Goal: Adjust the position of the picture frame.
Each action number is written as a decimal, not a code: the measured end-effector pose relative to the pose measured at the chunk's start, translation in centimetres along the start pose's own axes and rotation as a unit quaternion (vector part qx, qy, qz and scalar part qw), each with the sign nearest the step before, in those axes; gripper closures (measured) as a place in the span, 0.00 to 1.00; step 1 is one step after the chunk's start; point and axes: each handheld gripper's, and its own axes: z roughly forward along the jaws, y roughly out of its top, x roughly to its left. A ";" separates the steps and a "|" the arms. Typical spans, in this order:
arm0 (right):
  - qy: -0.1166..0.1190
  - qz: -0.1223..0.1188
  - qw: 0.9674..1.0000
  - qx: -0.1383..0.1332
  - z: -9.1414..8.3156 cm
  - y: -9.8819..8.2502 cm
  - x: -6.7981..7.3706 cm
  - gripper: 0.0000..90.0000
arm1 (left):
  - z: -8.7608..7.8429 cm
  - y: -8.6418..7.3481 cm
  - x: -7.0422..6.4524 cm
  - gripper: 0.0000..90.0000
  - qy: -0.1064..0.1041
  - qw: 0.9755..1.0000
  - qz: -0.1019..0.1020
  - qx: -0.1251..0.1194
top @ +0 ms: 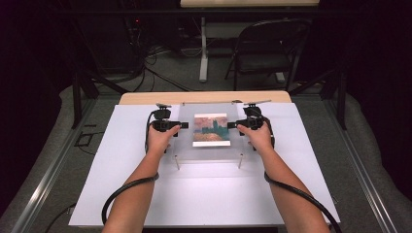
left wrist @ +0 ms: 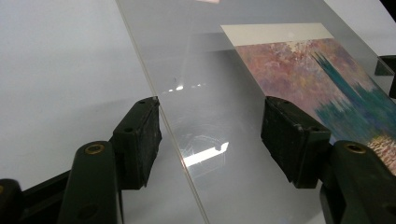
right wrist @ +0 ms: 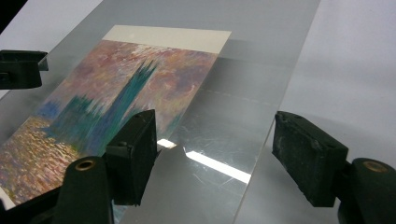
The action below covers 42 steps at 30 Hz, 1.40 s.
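Note:
A clear acrylic sheet point(top: 211, 153) lies flat on the white board point(top: 145, 194), with a picture point(top: 211, 129) of a teal tower against a pink sky showing through it. My left gripper point(top: 183, 125) is at the sheet's left edge and my right gripper point(top: 232, 126) at its right edge, each pointing inward. In the left gripper view the left gripper point(left wrist: 215, 135) is open, one jaw outside the sheet's edge point(left wrist: 182, 163) and one over the sheet near the picture point(left wrist: 322, 79). In the right gripper view the right gripper point(right wrist: 215, 149) is open and straddles the sheet's edge point(right wrist: 254, 172) the same way, beside the picture point(right wrist: 116, 93).
Two small pegs point(top: 177, 163) stand at the sheet's near corners. A strip of wooden tabletop point(top: 204, 97) shows behind the board. Farther back on the floor are a folding chair point(top: 272, 48), a white table leg point(top: 204, 53) and cables. Dark frame bars stand at both sides.

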 end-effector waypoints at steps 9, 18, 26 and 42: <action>0.004 0.008 1.000 0.004 0.1 0.0 -0.1 0.32 | 0.1 -0.1 0.3 0.40 -0.013 1.000 -0.017 0.004; 0.020 0.025 0.999 0.006 0.3 -0.1 -0.3 0.32 | 0.1 -0.2 0.3 0.38 -0.018 1.000 -0.020 0.006; 0.018 0.026 0.999 0.005 0.3 -0.1 -0.3 0.33 | 0.3 -0.2 0.3 0.36 -0.029 0.999 -0.033 0.015; 0.011 0.027 1.000 0.004 0.2 0.0 -0.3 0.35 | 0.2 -0.2 0.3 0.40 -0.020 0.999 -0.049 0.005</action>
